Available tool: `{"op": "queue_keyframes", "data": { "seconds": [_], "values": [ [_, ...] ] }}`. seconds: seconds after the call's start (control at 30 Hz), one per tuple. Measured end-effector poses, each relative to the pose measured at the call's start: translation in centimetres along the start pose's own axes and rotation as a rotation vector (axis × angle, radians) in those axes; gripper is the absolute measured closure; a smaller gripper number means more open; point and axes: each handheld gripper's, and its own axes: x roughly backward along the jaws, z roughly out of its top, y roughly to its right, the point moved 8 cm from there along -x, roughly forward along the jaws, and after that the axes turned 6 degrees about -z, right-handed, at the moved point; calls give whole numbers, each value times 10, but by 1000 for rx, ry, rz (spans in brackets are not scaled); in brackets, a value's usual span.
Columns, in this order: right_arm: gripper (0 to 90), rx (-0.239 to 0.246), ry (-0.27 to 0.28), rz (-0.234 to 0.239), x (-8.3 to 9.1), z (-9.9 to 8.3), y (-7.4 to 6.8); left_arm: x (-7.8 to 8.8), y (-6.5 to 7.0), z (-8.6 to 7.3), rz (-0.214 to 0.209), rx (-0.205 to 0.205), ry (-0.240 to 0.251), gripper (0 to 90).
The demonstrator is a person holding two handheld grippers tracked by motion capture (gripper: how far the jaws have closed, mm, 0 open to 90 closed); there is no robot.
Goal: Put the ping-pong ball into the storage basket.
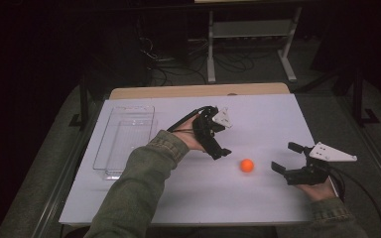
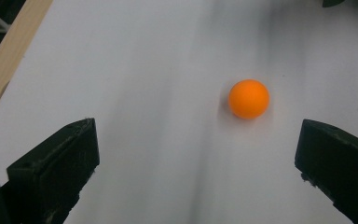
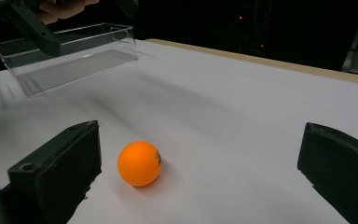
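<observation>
An orange ball (image 1: pixel 247 165) lies on the white table top (image 1: pixel 258 119), right of centre. My left gripper (image 1: pixel 222 141) hovers just left of it, held open and aimed down toward the ball. My right gripper (image 1: pixel 286 157) is open to the right of the ball and faces it. In the left gripper view the ball (image 2: pixel 248 98) rests ahead of the wide-open jaws, nearer the right one, with nothing between them. In the right gripper view the ball (image 3: pixel 139 163) sits close to the left jaw, and the gripper (image 3: pixel 198 133) holds nothing.
A clear plastic tray (image 1: pixel 124 141) stands empty on the left part of the table; its wall (image 3: pixel 70 51) also appears in the right gripper view. A wooden strip (image 1: pixel 198 91) edges the far side. Beyond it are a white frame (image 1: pixel 250 29) and cables on the floor.
</observation>
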Motion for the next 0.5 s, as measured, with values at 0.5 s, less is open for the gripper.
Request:
{"op": "queue_keyframes", "data": {
  "seconds": [0.5],
  "values": [
    [0,-2,-5,2,0,-2,0,-18,-1,3,-30,-7,-16,0]
  ]
}}
